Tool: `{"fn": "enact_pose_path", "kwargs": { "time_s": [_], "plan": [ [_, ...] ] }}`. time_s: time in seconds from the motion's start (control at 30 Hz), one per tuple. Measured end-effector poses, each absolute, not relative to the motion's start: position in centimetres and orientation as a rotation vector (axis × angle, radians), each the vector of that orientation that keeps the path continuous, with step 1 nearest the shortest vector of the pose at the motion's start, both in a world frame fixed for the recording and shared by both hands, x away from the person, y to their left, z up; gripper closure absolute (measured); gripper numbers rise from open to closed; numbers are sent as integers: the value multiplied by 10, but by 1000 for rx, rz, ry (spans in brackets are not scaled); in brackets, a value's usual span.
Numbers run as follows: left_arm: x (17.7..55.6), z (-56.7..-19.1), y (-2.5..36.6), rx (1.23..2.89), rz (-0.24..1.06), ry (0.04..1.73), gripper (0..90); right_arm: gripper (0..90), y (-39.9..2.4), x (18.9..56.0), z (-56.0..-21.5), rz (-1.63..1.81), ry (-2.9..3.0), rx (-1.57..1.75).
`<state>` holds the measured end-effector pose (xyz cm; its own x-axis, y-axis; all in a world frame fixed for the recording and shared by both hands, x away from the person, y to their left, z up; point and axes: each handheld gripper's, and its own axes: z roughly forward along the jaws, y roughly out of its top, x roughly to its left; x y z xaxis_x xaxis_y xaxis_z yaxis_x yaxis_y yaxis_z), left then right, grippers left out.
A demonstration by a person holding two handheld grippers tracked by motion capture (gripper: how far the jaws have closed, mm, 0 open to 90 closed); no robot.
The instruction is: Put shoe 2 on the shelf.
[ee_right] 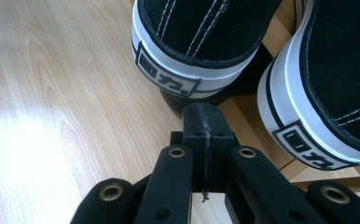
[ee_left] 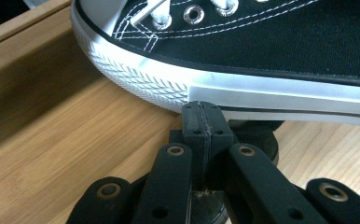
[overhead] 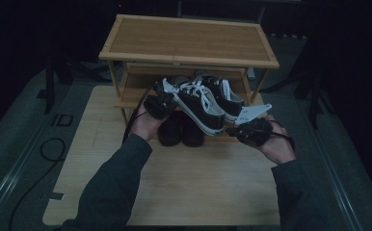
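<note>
A black-and-white lace-up sneaker (overhead: 201,109) lies slantwise at the front of the wooden shoe rack (overhead: 189,41), its heel out over a pair of dark shoes (overhead: 179,130). My left gripper (overhead: 161,103) is shut with nothing between its jaws. In the left gripper view its tips (ee_left: 201,109) are against the white sole edge of the sneaker (ee_left: 262,42) near the toe. My right gripper (overhead: 249,130) is shut and empty too, and its tips (ee_right: 206,114) sit just under the sneaker's heel (ee_right: 197,42). A second matching sneaker (overhead: 228,96) (ee_right: 336,93) stands beside it on the lower shelf.
The rack stands at the far edge of a light wooden table (overhead: 184,187), and its top shelf is bare. The dark shoes (ee_right: 218,95) sit under the sneaker's heel. A black cable (overhead: 49,149) loops on the grey floor to the left. Dark stands flank the rack.
</note>
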<state>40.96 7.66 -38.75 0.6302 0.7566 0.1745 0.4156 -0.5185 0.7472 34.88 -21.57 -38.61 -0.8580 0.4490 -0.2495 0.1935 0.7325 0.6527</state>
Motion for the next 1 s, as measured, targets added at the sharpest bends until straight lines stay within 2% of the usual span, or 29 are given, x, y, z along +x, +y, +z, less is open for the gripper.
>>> {"fn": "enact_pose_path", "kwargs": {
  "time_s": [0.23, 1.0],
  "plan": [
    [419, -385, 75, 2200, 684, 951, 900, 897, -211, 346, -385, 929, 2546, 464],
    [444, -390, 86, 2154, 654, 985, 900, 897, -179, 339, -383, 1026, 2559, 343]
  ]
}}
